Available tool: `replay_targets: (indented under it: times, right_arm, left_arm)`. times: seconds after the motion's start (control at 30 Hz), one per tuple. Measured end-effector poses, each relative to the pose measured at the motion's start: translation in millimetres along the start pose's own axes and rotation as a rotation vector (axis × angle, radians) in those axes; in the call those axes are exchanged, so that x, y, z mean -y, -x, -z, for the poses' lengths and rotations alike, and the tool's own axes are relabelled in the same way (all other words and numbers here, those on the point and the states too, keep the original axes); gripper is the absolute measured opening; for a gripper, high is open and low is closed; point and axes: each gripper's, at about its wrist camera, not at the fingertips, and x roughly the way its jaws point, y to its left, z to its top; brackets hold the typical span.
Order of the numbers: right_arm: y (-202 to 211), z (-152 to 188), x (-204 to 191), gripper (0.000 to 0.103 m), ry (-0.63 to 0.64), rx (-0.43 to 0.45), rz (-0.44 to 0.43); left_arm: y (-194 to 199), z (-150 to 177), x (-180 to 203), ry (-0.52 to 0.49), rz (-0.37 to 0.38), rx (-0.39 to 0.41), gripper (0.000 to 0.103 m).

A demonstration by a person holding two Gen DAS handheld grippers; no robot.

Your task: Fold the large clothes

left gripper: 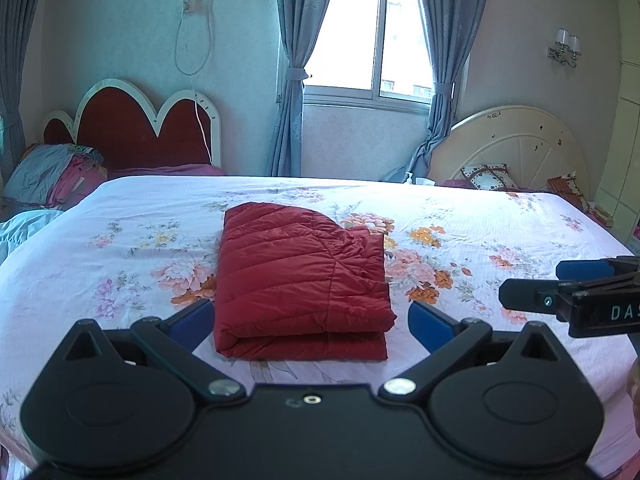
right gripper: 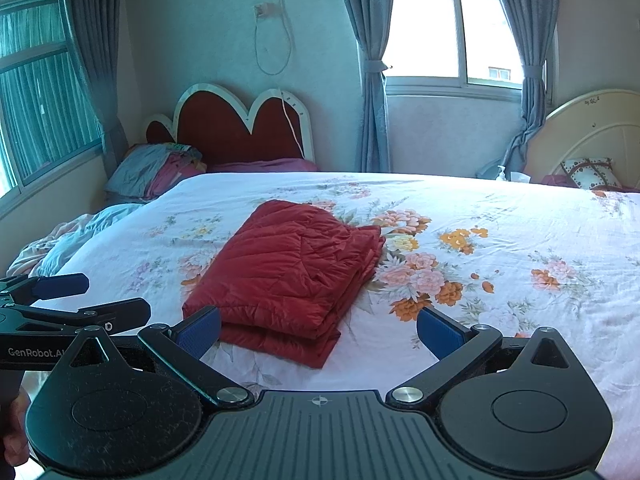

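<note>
The left gripper point(left gripper: 310, 322) hangs just above the bed with its blue-padded fingers point(left gripper: 430, 326) spread wide and nothing between them; the near edge of the folded garment shows in the gap, but the pads do not touch it. The right gripper point(right gripper: 320, 330) is likewise released, its fingers point(right gripper: 200, 330) apart, the left pad overlapping the garment's near corner in its own view, though contact cannot be told. Each gripper shows in the other's camera, side by side and apart, the right one entering the left view from the right edge point(left gripper: 560, 292), its two fingers there parted as well. The red quilted jacket point(left gripper: 300, 280) lies folded into a compact rectangle of several layers on the middle of the bed point(left gripper: 120, 240), flat on a pale sheet printed with pink and orange flowers. Beyond the bed stand a red heart-shaped headboard point(left gripper: 140, 124) with a stack of folded bedding point(left gripper: 56, 176) beside it, a cream rounded headboard point(left gripper: 516, 140) to the right, and a window point(left gripper: 372, 32) framed by tied grey-blue curtains point(left gripper: 292, 68).
</note>
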Motion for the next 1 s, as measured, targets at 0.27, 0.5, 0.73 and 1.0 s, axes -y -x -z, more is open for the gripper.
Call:
replay_targets:
  times: [0.27,0.5,0.73,1.0]
  right_arm:
    - [0.1,0.4,-0.3,0.103,0.004,0.000,-0.001]
    - [0.2,0.0,-0.1,0.103,0.004,0.002,-0.001]
    - [0.6,0.2,-0.1,0.103,0.005,0.003,-0.001]
    - [0.9,0.5,0.0,0.103,0.007,0.004,-0.002]
  left_arm:
    - [0.8,0.0,-0.8,0.005,-0.003,0.003,0.102]
    - [1.7,-0.1,-1.1,0.007,-0.002,0.005,0.102]
    - [2.7,0.8,-0.2,0.002,-0.008,0.007,0.102]
    - [5.0,2.2,5.6,-0.004,-0.016,0.002,0.102]
